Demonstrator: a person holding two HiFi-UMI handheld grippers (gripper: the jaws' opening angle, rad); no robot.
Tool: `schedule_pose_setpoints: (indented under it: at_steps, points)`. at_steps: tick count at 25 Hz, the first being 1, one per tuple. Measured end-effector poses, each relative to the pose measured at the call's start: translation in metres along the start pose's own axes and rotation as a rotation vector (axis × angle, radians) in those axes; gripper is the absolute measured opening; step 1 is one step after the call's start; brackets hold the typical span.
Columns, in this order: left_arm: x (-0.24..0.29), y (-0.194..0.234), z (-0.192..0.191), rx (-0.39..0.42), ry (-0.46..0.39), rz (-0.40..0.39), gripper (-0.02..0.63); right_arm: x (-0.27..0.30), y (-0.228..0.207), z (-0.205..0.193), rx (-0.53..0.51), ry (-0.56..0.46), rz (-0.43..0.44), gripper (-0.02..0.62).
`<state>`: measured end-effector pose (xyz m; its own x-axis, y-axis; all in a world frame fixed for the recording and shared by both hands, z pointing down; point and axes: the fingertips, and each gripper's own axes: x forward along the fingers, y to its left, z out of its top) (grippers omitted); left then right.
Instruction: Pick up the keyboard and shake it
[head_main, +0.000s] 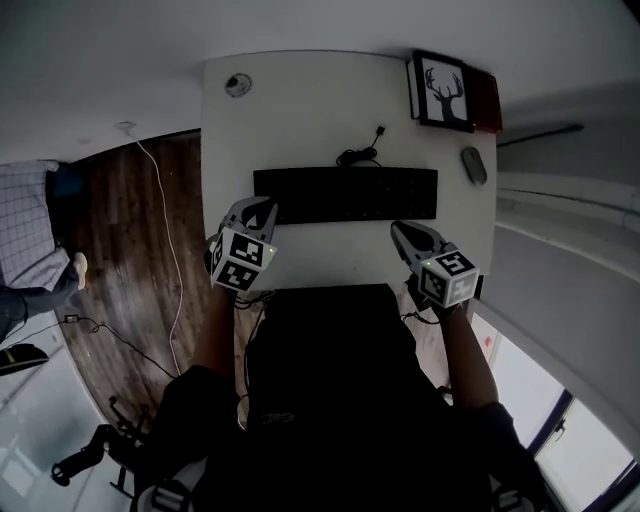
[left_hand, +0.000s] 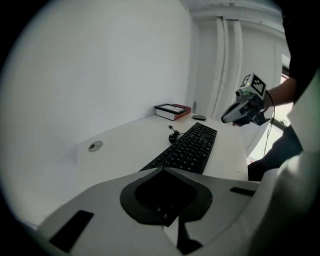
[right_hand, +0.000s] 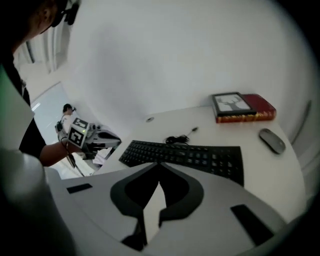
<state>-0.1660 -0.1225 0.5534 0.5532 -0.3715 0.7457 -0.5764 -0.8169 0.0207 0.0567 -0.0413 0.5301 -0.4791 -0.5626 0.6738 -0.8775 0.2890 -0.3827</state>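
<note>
We hold our left gripper (head_main: 260, 208) with its jaws pressed together and nothing between them. Our right gripper (head_main: 401, 231) is likewise closed and empty. The black keyboard (head_main: 345, 194) lies flat on the white table (head_main: 300, 100) just ahead of both grippers, its left end by the left gripper and its right end by the right one. Neither gripper holds it. Its coiled cable (head_main: 360, 153) rests on the table beyond the keyboard. A mouse (head_main: 474, 165) sits ahead of the right gripper, past the keyboard's right end. Farther on is a framed deer picture (head_main: 441, 90).
</note>
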Motion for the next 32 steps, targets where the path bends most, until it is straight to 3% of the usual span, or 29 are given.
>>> schedule_pose_setpoints:
  at_steps: [4, 7, 11, 16, 23, 27, 32]
  points:
    - [0.031, -0.023, 0.028, 0.103, 0.026, -0.060, 0.002, -0.014, -0.069, -0.026, 0.251, 0.006, -0.056, 0.030]
    - [0.048, -0.038, 0.043, 0.101, 0.035, -0.084, 0.002, -0.020, -0.105, -0.042, 0.382, 0.021, -0.052, 0.153]
    - [0.066, -0.052, 0.049, 0.143, 0.082, -0.125, 0.002, -0.023, -0.123, -0.064, 0.343, 0.091, -0.077, 0.207]
    - [0.089, -0.074, 0.055, 0.217, 0.150, -0.163, 0.002, -0.019, -0.141, -0.069, 0.374, 0.087, -0.044, 0.231]
    - [0.116, -0.104, 0.063, 0.286, 0.214, -0.212, 0.002, -0.008, -0.161, -0.076, 0.454, 0.113, -0.015, 0.233]
    - [0.123, -0.114, 0.059, 0.279, 0.239, -0.224, 0.002, -0.008, -0.164, -0.075, 0.496, 0.095, 0.023, 0.229]
    - [0.119, -0.108, 0.074, 0.332, 0.215, -0.190, 0.007, -0.010, -0.164, -0.078, 0.459, 0.124, 0.027, 0.221]
